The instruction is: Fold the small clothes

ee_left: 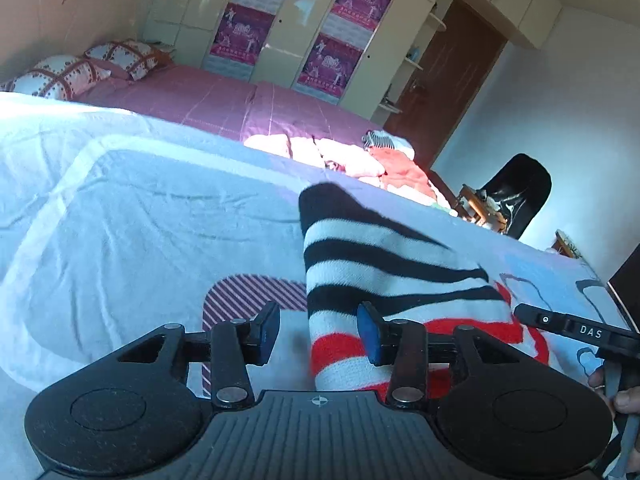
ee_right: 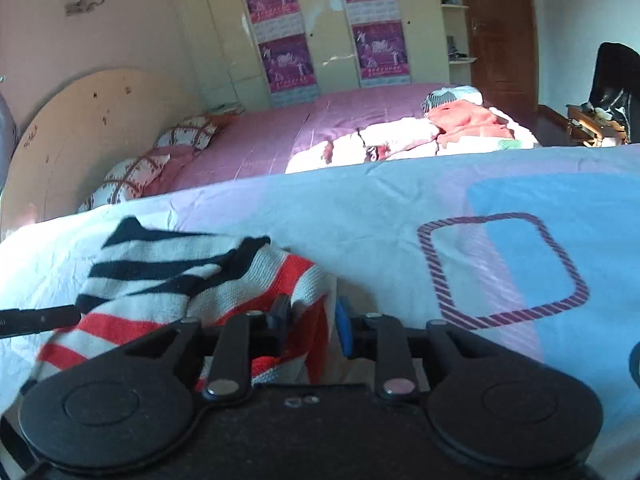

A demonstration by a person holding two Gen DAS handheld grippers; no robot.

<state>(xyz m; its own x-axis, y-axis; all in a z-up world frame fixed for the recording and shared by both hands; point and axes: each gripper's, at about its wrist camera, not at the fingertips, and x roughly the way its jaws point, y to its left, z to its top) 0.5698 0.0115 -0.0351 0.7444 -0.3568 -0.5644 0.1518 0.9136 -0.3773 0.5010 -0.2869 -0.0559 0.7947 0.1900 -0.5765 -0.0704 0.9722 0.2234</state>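
Garment: I'm working a striped knit sweater (ee_left: 384, 264), black-and-white bands above, red-and-white below. It lies rumpled on the pale bedsheet (ee_left: 120, 208), part of it doubled over itself, so I judge a fold is under way.
Left gripper (ee_left: 318, 334): jaws part-open. The sweater's lower edge sits between them against the blue pad; whether it is pinched I cannot tell.
Right gripper (ee_right: 314, 326): jaws narrow, with a hanging red-and-white edge in the gap. A firm pinch is not visible, so I call it released.
Why both low: each flanks the hem so I can lift it evenly.
Waiting pile: more clothes (ee_right: 400, 140) lie well apart, on the pink bed.
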